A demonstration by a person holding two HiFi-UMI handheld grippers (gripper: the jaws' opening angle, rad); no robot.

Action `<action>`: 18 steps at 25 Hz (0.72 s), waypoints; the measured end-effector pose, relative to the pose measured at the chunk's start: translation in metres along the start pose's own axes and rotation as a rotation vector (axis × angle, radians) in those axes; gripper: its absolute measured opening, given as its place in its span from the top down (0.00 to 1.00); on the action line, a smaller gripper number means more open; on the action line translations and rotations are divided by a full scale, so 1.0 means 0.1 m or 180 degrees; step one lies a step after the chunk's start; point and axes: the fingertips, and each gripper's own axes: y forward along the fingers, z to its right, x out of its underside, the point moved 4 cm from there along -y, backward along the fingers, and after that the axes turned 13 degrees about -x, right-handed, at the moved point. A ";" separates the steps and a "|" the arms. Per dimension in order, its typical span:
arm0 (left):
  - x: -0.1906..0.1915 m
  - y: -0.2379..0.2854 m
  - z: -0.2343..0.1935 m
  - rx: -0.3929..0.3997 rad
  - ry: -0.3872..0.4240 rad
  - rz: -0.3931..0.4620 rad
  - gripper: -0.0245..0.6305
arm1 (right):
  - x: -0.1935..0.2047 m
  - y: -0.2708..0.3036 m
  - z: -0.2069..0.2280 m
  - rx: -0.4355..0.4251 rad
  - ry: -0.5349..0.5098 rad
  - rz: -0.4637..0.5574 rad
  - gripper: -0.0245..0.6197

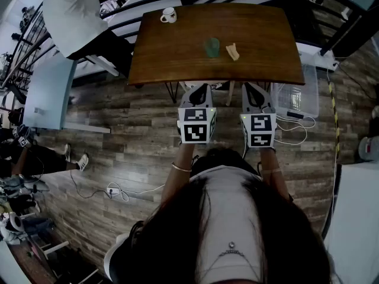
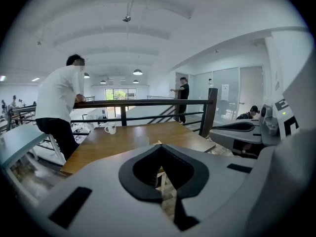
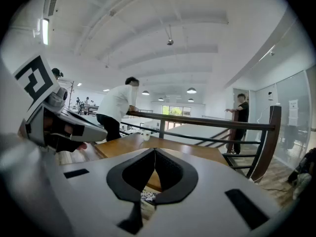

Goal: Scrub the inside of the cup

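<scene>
A white mug (image 1: 168,15) stands at the far left corner of the brown table (image 1: 177,58). Near the table's middle sit a green see-through cup (image 1: 211,47) and a beige scrubber (image 1: 233,51) just right of it. My left gripper (image 1: 200,87) and right gripper (image 1: 254,89) hover side by side in front of the table's near edge, short of everything on it. Both are shut with nothing between their jaws. The left gripper view shows its closed jaws (image 2: 160,147) and the mug (image 2: 110,128) far off. In the right gripper view the jaws (image 3: 154,152) meet and the mug (image 3: 146,136) looks tiny.
A dark railing (image 2: 148,102) runs behind the table, and a person in a white shirt (image 2: 61,100) leans on it at the left. Another person in black (image 2: 182,97) stands further back. A clear plastic bin (image 1: 294,99) and cables (image 1: 112,189) lie on the wooden floor.
</scene>
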 end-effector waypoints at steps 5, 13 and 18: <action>-0.05 0.07 0.13 -0.0026 -0.0015 0.0009 0.95 | 0.04 0.00 0.13 -0.0049 -0.0029 -0.0015 0.91; -0.05 0.21 0.22 -0.0058 -0.0050 -0.0039 0.95 | 0.00 0.08 0.28 -0.0116 0.0033 0.0096 0.91; -0.12 0.42 0.14 -0.0088 -0.0054 -0.0030 0.95 | -0.06 0.26 0.38 -0.0144 0.0120 0.0123 0.91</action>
